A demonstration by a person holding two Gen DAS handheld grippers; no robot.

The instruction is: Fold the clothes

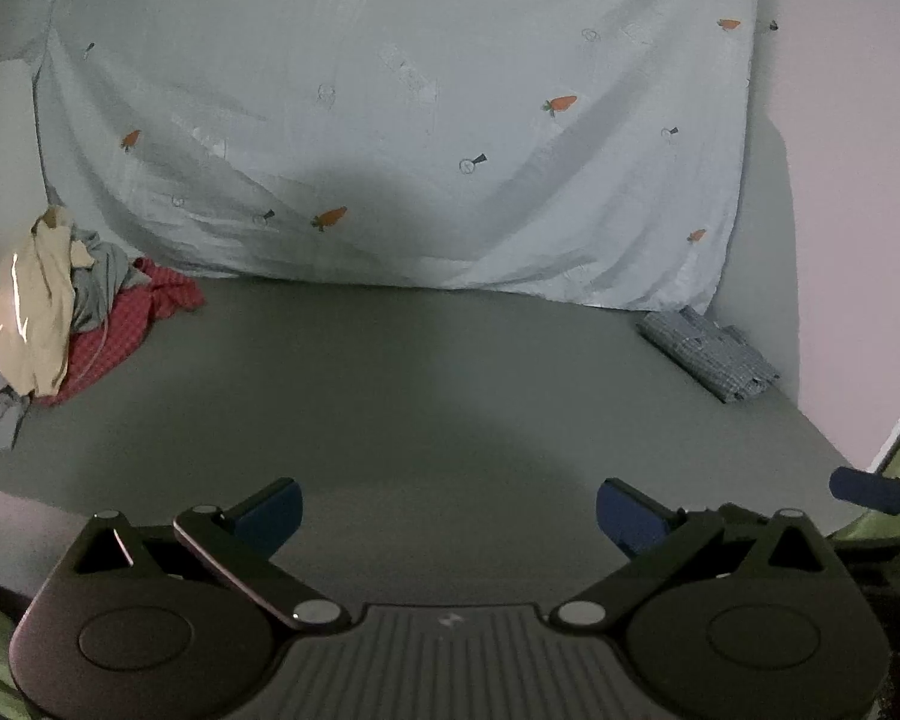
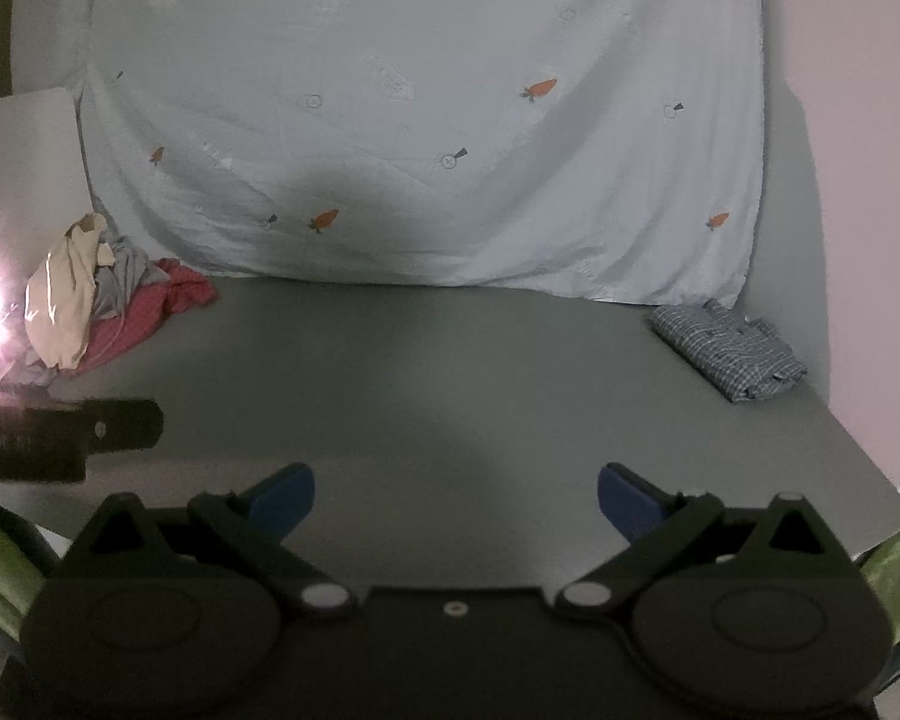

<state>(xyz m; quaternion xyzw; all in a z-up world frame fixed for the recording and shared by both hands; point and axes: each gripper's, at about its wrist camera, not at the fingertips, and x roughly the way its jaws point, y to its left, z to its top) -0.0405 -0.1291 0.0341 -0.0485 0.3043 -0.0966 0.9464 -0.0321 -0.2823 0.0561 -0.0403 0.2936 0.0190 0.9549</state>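
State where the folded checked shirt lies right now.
In both wrist views, the folded checked shirt lies at the far right of the grey surface, just below the carrot-print sheet.

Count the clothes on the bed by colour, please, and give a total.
Beige garment: 1
Grey garment: 1
Red checked garment: 1
Folded blue checked garment: 1
Total: 4 told apart; the heap may hide more.

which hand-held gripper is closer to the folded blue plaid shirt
Right. The right hand-held gripper hovers open over the grey surface, with the folded blue plaid shirt ahead to its right. The left hand-held gripper, also open, sits further left of it.
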